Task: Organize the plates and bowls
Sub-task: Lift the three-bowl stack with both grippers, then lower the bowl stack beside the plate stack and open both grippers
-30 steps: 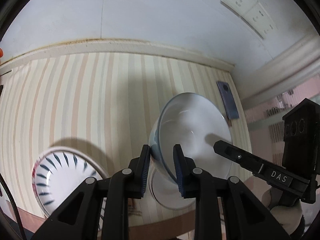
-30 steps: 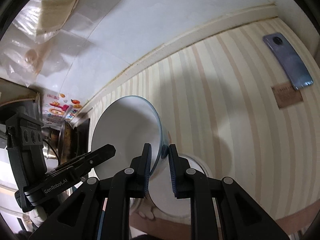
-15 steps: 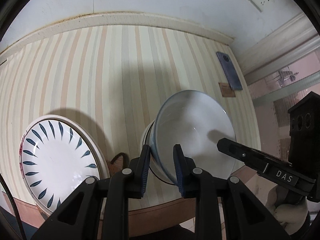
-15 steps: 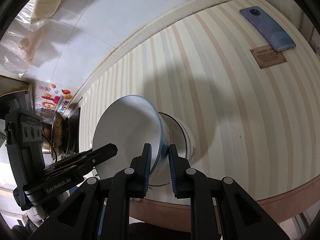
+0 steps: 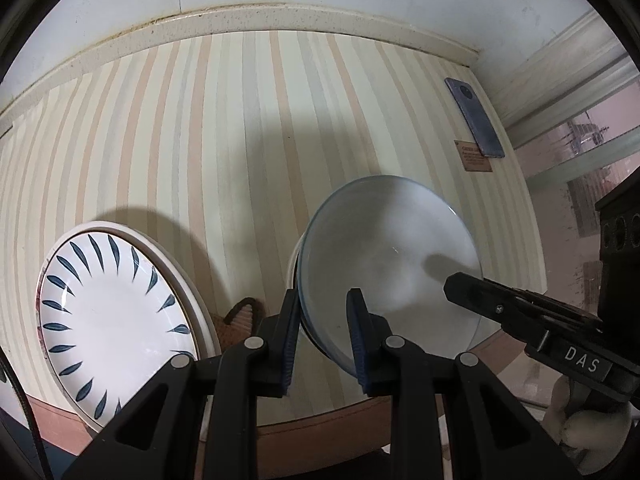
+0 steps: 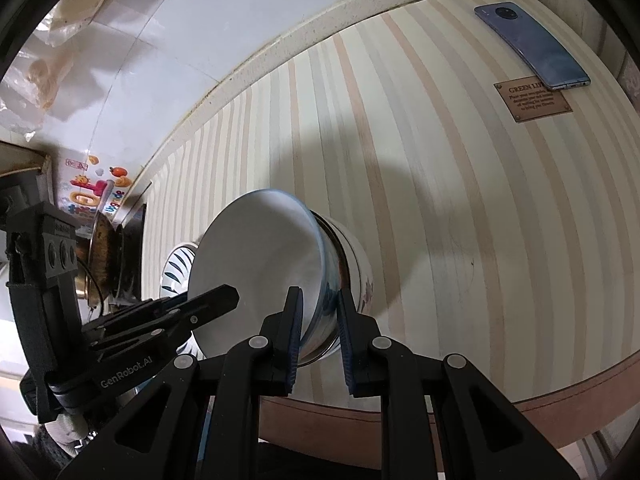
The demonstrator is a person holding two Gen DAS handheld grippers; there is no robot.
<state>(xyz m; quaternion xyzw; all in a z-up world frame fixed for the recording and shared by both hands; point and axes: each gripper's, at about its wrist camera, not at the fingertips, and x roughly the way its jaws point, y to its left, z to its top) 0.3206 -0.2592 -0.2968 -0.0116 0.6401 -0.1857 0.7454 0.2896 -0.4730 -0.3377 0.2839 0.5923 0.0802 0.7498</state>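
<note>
both grippers pinching rim of same white bowl (image 5: 384,256): left gripper (image 5: 323,334) near side, right gripper (image 6: 318,330) opposite wall, fingers clamped tight. bowl tilted, nested in patterned bowl (image 6: 358,262) on striped desk (image 5: 208,152). glazed ceramic, stiff, slippery, chips easily; rim grip best. leaf plate (image 5: 108,320) left.

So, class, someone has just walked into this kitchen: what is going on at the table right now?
A person is holding one white bowl with both tools: the left hand-held gripper and the right hand-held gripper each pinch its rim on opposite sides. The bowl is tilted just above, or partly inside, a second bowl standing on the striped table; contact cannot be told. A leaf-patterned plate lies to its left, a phone at the far edge.
</note>
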